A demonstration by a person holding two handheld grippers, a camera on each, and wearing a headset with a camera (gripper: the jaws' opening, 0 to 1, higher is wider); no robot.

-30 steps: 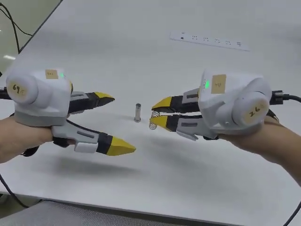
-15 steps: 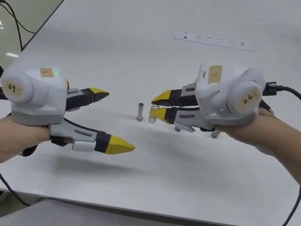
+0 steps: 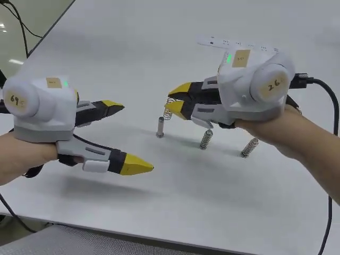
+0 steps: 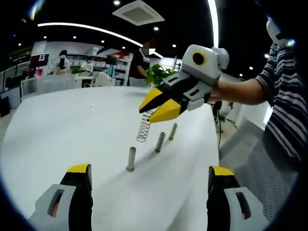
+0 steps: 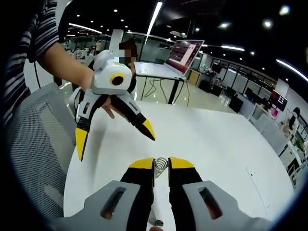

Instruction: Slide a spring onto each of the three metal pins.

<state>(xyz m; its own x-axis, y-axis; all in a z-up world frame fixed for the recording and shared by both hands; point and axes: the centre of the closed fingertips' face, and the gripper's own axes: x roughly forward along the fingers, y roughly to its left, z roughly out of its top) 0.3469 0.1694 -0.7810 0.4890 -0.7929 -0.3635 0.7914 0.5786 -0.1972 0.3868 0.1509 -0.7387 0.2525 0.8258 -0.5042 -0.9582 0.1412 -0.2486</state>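
Open-plan office: desk [image 5: 156,70] w/ monitor [image 5: 184,54], ceiling strip lights [image 4: 86,28], AC vent [image 4: 138,12], mesh chair [image 5: 36,144], potted plant [image 4: 158,74].

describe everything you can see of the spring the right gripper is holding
The spring is a thin coil of bright silvery wire, steel by the look of it, with open turns. The right gripper pinches its upper end between the yellow fingers. The rest hangs free, slightly tilted, touching nothing else. Its lower end is in the air over the white table, a little above and to one side of the top of the bare metal pin, not yet on it.
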